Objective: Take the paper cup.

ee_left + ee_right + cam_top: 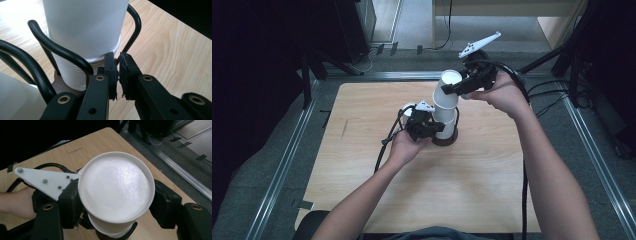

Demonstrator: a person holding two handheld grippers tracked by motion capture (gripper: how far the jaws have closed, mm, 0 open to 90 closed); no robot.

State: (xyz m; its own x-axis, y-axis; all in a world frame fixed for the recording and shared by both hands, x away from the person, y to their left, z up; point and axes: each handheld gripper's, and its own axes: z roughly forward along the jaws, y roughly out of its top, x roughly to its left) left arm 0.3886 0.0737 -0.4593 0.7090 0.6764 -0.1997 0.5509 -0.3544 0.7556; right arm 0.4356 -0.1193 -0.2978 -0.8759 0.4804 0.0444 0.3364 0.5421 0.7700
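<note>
Above the stack, right claw (116, 202) clamping top cup (116, 187), left claw (118, 72) nearly closed beside wire holder (62, 51)

One table (362, 165); one wire holder (455, 131) near the table's middle; two grippers, left (428, 131) and right (451, 89); one cup (447, 91) lifted; one cup stack (446, 124) in the holder, its cups too close to count.

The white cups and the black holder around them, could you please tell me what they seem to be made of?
White cups: probably paper, matte, with a rolled rim and a finely textured base seen in the right gripper view. Black holder: likely coated metal wire, smooth and slightly glossy, bent into loops. Table: light wood or wood-look laminate, with visible grain.
</note>
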